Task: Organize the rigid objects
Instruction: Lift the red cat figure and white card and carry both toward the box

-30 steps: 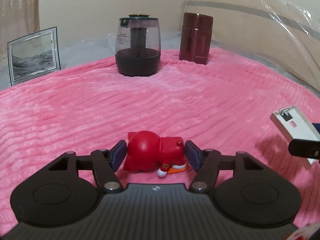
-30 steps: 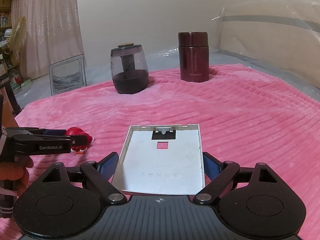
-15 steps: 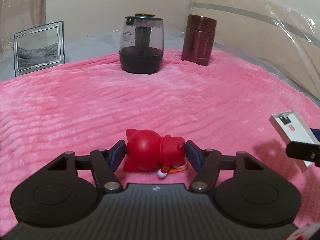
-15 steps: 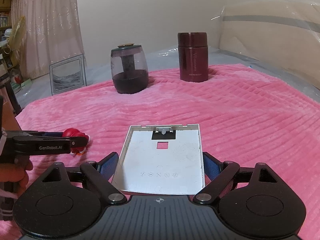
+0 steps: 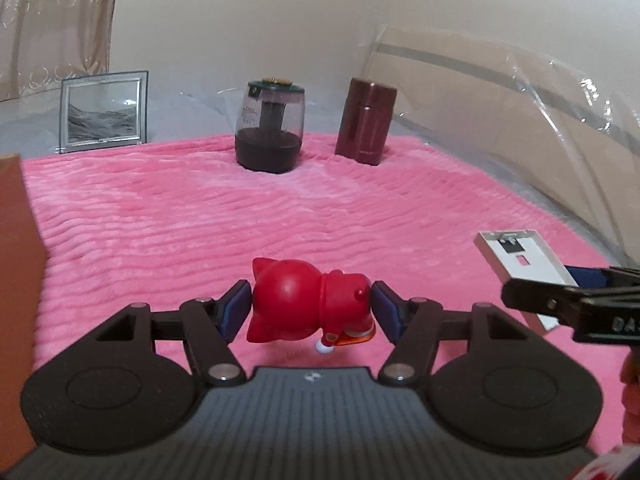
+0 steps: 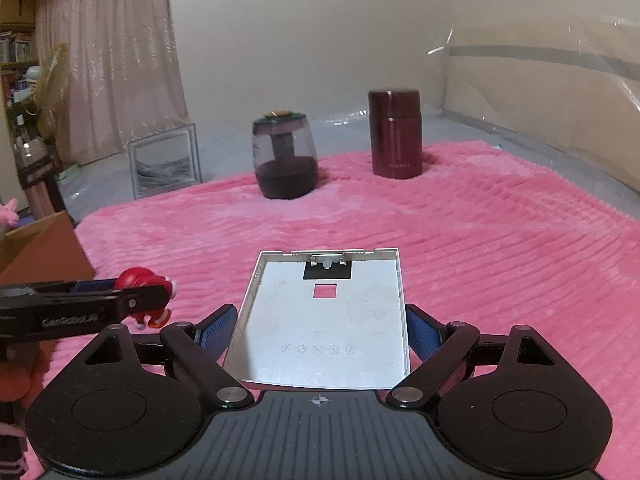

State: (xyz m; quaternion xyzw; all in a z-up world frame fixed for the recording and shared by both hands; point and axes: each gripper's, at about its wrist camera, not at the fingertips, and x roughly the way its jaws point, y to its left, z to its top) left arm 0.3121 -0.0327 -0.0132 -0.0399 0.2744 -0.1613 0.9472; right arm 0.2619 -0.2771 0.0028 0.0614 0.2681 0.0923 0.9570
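Note:
A red toy figure lies sideways between the blue pads of my left gripper, which is shut on it and holds it above the pink blanket. My right gripper is shut on a flat white plastic case, held level by its two side edges. In the right wrist view the left gripper with the red figure hangs at the left. In the left wrist view the white case shows at the right, with a right finger in front of it.
A dark glass jar and a maroon flask stand at the blanket's far edge. A framed picture leans at the back left. A brown cardboard box sits at the left edge. Clear plastic sheeting rises at the right.
Both grippers have risen off the blanket with their loads. The left view has swung so the cardboard box now shows at its left edge. Both grips are unchanged.

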